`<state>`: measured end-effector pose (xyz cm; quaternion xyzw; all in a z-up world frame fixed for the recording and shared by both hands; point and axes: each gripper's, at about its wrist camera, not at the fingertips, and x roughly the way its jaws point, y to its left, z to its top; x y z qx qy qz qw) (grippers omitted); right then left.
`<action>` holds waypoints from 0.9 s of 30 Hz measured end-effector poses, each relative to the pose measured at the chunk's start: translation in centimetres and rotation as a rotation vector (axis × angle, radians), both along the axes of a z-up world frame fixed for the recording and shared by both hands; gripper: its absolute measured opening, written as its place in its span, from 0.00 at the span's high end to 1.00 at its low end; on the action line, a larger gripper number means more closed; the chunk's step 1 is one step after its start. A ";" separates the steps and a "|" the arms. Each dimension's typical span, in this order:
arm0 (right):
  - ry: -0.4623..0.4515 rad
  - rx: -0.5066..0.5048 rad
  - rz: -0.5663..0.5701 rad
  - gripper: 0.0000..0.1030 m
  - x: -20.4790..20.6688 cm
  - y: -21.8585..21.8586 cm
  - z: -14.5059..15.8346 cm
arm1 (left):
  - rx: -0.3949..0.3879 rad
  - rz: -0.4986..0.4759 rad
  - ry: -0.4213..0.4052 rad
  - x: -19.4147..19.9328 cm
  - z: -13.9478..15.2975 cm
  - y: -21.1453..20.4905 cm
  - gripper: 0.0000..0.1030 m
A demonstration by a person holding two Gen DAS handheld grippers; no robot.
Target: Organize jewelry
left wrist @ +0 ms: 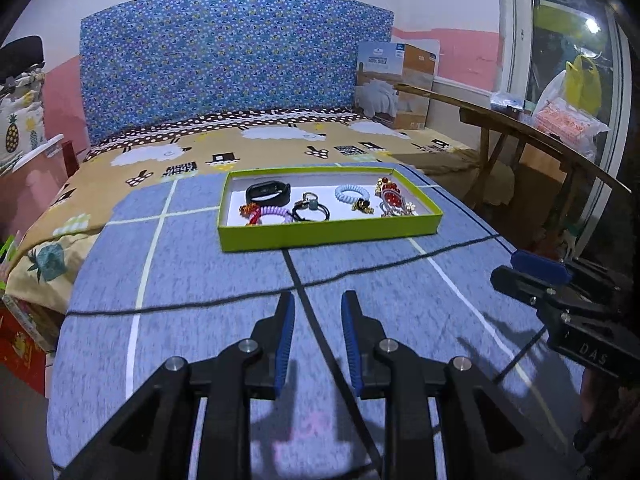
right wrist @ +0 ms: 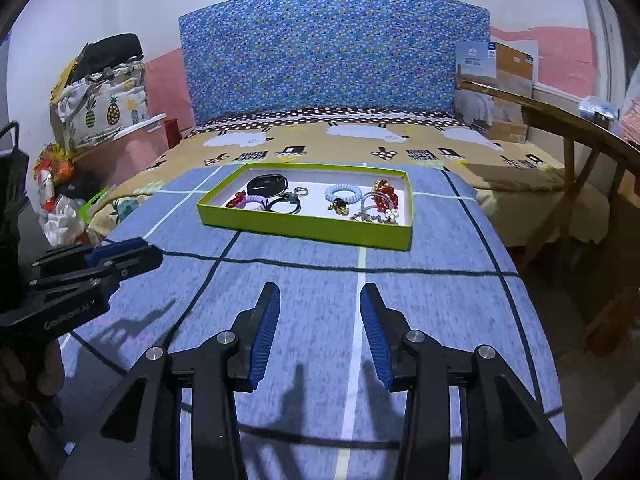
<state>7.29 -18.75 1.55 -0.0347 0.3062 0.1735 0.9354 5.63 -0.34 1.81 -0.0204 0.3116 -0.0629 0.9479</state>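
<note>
A bed [left wrist: 280,148] with a blue patterned headboard [left wrist: 236,60] filled the far room, pink wall behind, a wooden bench [left wrist: 532,136] at right. Nearer, a blue checked cloth [left wrist: 200,280] covered the work surface. On it, well ahead of both grippers, sat a green tray [left wrist: 328,234] holding the jewelry, probably gathered there for sorting: a black band [left wrist: 268,193], coiled ties and red beads [left wrist: 390,196]. The left gripper [left wrist: 318,340] hung empty, jaws narrowly apart; the right gripper [right wrist: 320,336] hung empty, somewhat wider.
</note>
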 end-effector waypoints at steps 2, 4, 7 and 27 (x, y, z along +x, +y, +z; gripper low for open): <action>-0.010 -0.004 -0.012 0.59 -0.5 -0.1 -0.2 | -0.003 0.008 -0.006 -0.6 -0.2 0.0 0.76; -0.021 -0.016 -0.020 0.59 -0.8 -0.2 -0.3 | -0.015 0.011 -0.010 -1.0 -0.3 0.1 0.76; -0.029 -0.032 -0.026 0.59 -1.3 -0.1 -0.6 | -0.021 0.018 -0.021 -1.4 -0.4 0.2 0.76; -0.028 -0.039 -0.034 0.59 -1.5 0.0 -1.1 | 0.014 0.037 -0.031 -2.0 -0.8 -0.1 0.76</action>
